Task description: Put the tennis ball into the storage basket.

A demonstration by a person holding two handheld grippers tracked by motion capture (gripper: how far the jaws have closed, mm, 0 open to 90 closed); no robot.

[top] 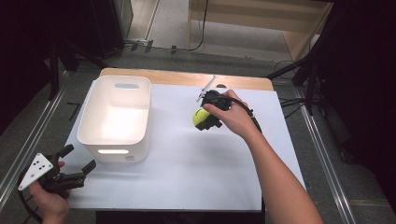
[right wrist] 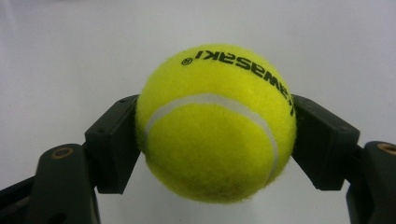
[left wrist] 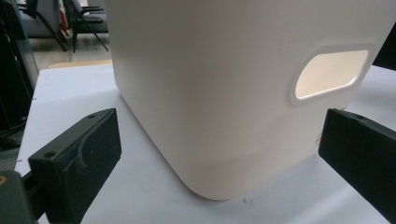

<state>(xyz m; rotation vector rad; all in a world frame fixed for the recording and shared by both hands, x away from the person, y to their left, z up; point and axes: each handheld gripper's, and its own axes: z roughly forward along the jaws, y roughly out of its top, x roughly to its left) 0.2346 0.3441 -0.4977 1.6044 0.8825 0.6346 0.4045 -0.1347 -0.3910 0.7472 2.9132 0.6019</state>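
Observation:
A yellow tennis ball [top: 200, 116] [right wrist: 215, 122] with black lettering is clamped between the black jaws of my right gripper [top: 204, 119] [right wrist: 215, 140], over the middle of the white table top [top: 187, 168]. The jaws press on both sides of the ball. A white plastic bin [top: 116, 116] [left wrist: 224, 84] with handle cut-outs stands at the table's left. My left gripper [top: 76, 159] [left wrist: 219, 154] sits at the near left corner, its jaws wide apart and pointing at the bin's near corner, with nothing between them.
The table's wooden back edge [top: 187, 78] shows beyond the white sheet. Metal rails [top: 28, 135] run along both sides of the table. Black stands and cables [top: 303, 79] crowd the far right, and the floor lies past the table.

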